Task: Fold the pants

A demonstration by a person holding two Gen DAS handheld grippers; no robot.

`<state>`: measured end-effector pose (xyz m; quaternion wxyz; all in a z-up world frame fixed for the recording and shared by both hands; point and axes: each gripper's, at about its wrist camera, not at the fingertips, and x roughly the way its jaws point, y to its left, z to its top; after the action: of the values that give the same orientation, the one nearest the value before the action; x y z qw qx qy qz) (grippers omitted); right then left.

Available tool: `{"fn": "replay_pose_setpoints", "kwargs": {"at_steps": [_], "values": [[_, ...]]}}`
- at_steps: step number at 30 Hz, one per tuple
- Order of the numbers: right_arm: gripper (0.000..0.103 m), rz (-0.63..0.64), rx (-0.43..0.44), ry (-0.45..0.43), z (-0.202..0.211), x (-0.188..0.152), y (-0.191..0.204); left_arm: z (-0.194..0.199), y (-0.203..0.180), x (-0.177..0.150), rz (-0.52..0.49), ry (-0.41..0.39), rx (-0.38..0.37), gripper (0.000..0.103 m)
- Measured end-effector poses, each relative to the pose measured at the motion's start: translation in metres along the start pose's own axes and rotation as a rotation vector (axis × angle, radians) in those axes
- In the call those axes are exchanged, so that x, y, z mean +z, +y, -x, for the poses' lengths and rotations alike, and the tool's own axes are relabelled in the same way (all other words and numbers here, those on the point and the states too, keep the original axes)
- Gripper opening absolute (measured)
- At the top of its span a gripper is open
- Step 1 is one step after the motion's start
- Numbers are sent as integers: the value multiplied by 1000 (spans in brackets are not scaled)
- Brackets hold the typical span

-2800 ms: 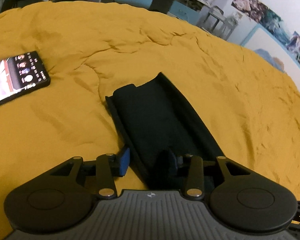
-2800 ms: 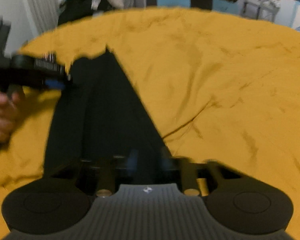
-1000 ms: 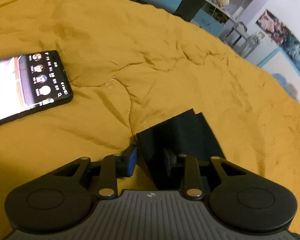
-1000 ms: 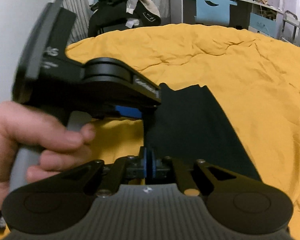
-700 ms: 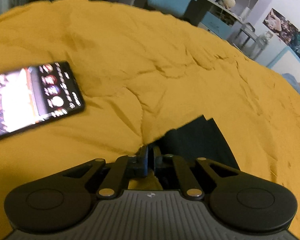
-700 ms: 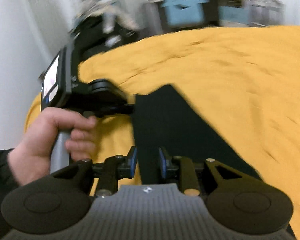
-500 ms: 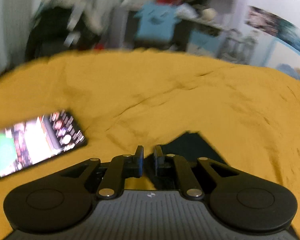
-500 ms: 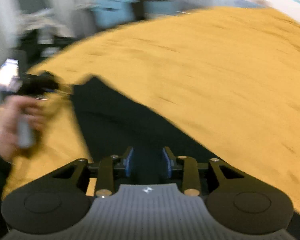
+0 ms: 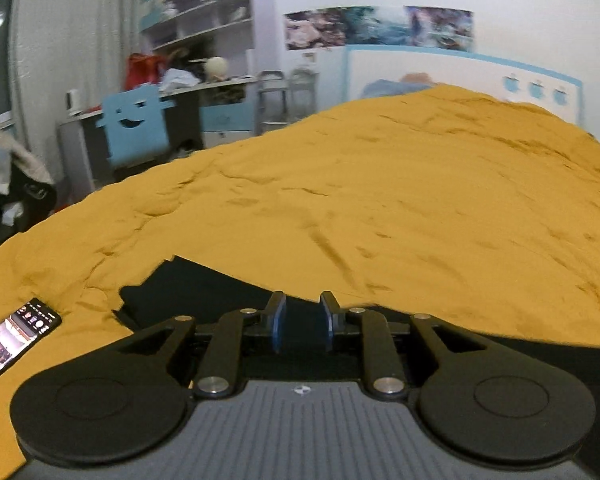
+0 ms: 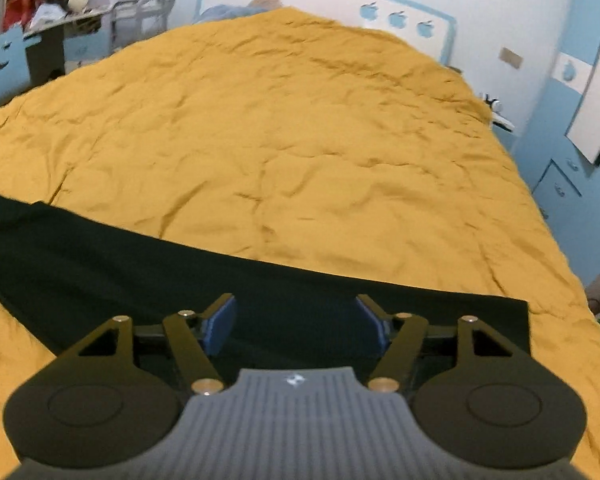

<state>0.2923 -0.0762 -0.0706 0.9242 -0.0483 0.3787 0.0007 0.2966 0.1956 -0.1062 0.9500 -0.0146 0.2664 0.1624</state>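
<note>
Two grippers: both hang over the dark pants, and neither has hold of anything.
Left gripper: its blue-padded jaws stand a narrow gap apart and are opening; only dark cloth shows behind the gap, nothing pinched between the pads.
Right gripper: its blue-padded jaws are spread wide and opening further; the cloth lies below and beyond them, not pressed by either pad.
Long black folded pants: laid flat in a band across the near part of the bed, running from the far left to a square-cut end at the near right in the right wrist view; in the left wrist view the other end shows just beyond the fingers, slightly uneven at its left corner.
Mustard-yellow rumpled bedspread: covers the whole bed under the pants.
Black smartphone with a lit screen: lies on the bedspread left of the pants, apart from them.
Blue chair back with a cut-out smiling face: stands beyond the far left edge of the bed.
</note>
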Motion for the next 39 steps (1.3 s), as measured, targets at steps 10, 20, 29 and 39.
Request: {"fn": "replay_pose_setpoints", "kwargs": {"at_steps": [10,20,29,39], "values": [[61,-101,9,-17,8,-43,-72,63,-67,-21,-108,44,-108,32],[61,-242,-12,7,-3,-89,-161,101,-214,-39,-331,49,-357,36],[61,-406,-20,37,-17,-133,-238,114,-300,-76,-456,82,-460,38],[65,-667,117,47,-40,-172,-298,105,-321,-110,-459,188,-521,38]]}}
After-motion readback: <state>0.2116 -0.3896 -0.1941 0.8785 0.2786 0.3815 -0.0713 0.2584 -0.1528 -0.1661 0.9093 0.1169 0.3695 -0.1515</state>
